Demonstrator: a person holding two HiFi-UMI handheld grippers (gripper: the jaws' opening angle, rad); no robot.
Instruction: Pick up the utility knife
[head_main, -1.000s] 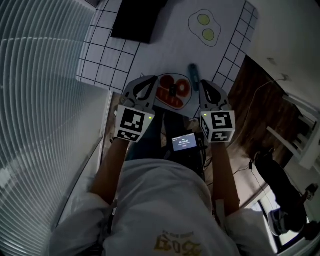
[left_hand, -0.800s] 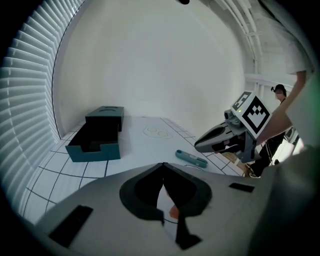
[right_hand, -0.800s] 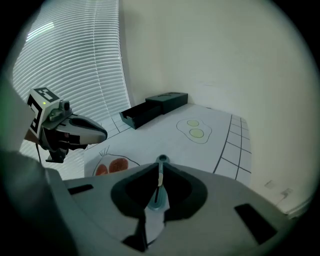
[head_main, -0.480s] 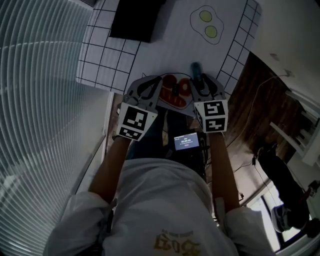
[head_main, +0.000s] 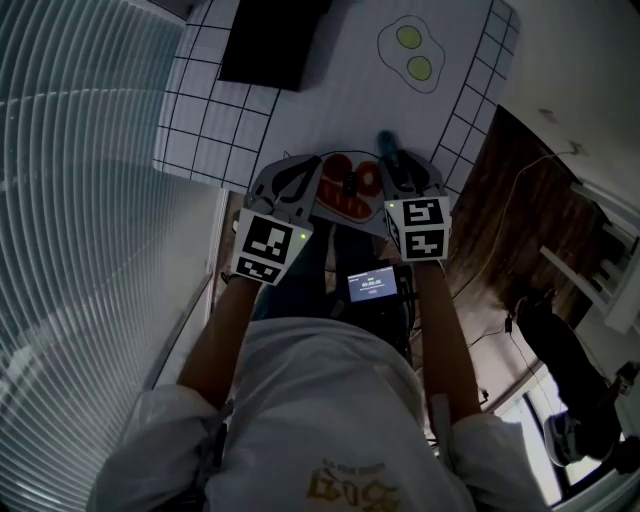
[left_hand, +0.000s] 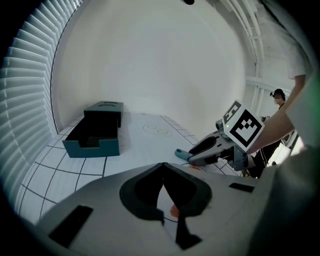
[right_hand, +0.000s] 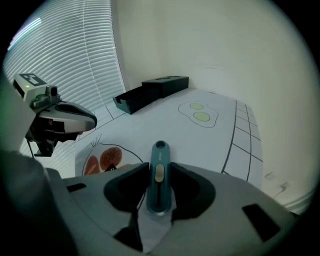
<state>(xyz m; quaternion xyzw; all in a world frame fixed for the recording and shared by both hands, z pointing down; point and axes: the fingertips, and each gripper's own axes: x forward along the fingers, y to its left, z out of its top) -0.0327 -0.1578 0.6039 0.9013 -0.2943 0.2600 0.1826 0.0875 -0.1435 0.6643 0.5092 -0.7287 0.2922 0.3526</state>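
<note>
The teal utility knife (right_hand: 159, 150) lies on the white mat near the table's right edge, its slider facing up; it also shows in the head view (head_main: 386, 143). My right gripper (right_hand: 158, 168) points steeply down over it. Its jaws stand on either side of the handle and are closing, and I see no firm press of the pads. In the head view the right gripper (head_main: 402, 176) covers most of the knife. My left gripper (left_hand: 163, 166) hovers shut and empty to the knife's left, over the printed plate, and appears in the head view (head_main: 290, 182).
A dark teal open box (left_hand: 95, 137) stands at the mat's far left. Fried eggs (right_hand: 197, 112) are printed on the mat beyond the knife, and a plate with red food (right_hand: 102, 160) is printed left of it. Window blinds (head_main: 80, 150) run along the left; wooden floor (head_main: 510, 200) lies past the right edge.
The right gripper has moved down and a little left onto the knife, so its jaws now straddle the handle. The left gripper has barely moved.
</note>
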